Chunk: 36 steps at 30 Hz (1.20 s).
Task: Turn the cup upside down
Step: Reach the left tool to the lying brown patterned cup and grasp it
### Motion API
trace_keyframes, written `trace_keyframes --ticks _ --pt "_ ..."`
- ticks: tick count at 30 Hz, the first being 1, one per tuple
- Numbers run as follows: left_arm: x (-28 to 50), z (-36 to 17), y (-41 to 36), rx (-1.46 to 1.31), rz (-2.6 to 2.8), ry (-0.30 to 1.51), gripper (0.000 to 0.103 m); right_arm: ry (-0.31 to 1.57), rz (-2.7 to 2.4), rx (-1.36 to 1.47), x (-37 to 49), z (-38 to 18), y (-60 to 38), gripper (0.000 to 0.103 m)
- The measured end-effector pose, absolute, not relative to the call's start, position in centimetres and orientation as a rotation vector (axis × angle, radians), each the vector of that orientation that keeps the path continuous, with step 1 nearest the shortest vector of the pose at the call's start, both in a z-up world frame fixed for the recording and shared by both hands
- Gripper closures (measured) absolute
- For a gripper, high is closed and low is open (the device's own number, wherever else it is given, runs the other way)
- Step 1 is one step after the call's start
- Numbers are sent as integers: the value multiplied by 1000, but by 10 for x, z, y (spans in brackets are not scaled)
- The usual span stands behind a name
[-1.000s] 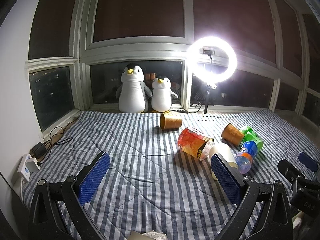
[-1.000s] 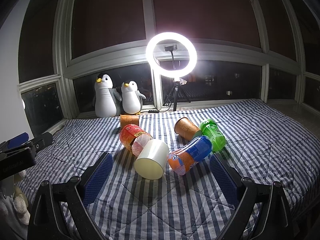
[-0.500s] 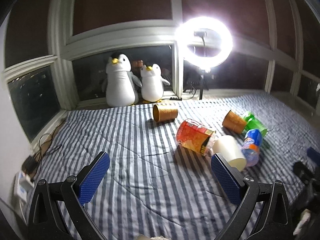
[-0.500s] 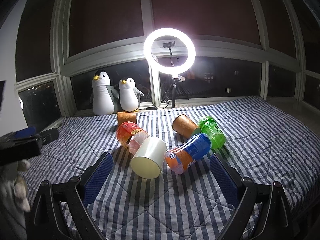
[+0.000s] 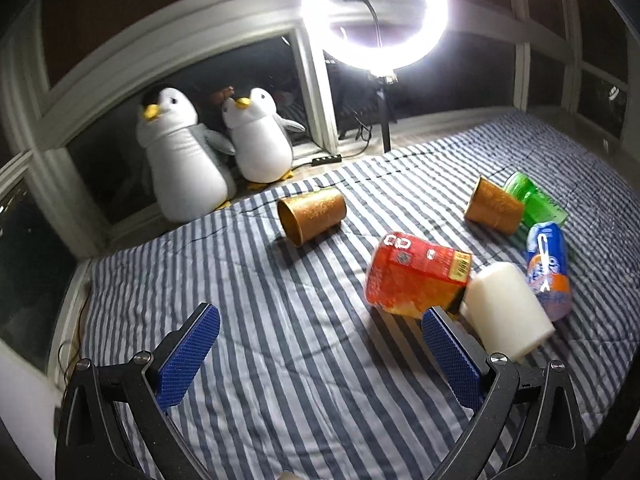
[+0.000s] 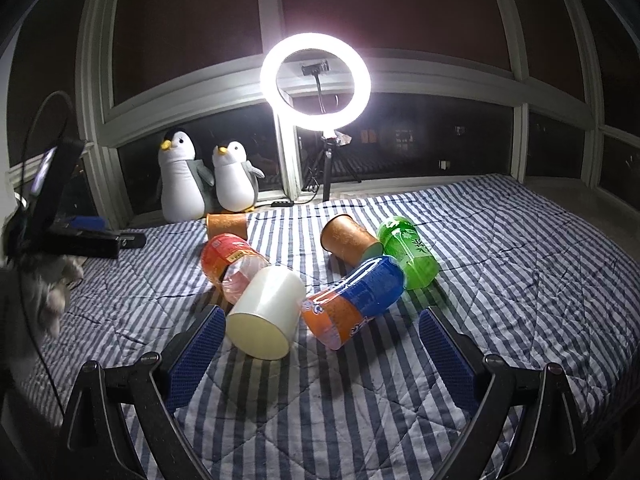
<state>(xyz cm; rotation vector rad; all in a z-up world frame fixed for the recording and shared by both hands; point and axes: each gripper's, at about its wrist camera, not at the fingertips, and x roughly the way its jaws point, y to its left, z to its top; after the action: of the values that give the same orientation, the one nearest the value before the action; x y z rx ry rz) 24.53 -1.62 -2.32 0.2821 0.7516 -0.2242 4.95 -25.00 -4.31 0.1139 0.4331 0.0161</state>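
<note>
Closer now, white cup [image 5: 506, 312] sideways.

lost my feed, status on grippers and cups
Left gripper and right gripper open, empty. White cup on its side, ungrasped. Orange bottle and red bottle touch it.

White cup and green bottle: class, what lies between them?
In the right wrist view, the orange-and-blue bottle lies between the white cup and green bottle.
</note>
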Motion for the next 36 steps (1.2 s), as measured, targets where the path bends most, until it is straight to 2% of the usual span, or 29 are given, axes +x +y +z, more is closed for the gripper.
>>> trace_keyframes --ticks 13,20,32,36 --pt "388 -53 -46 406 -281 893 1 501 -22 115 85 -61 -264 7" --pt "454 -87 -89 620 -305 979 1 527 -51 127 102 -67 -278 7" --pt "510 -136 -106 741 -283 1062 1 572 -68 148 114 -78 -291 7" --pt "519 -141 -103 740 -279 1080 8 584 -63 156 117 -80 -293 7"
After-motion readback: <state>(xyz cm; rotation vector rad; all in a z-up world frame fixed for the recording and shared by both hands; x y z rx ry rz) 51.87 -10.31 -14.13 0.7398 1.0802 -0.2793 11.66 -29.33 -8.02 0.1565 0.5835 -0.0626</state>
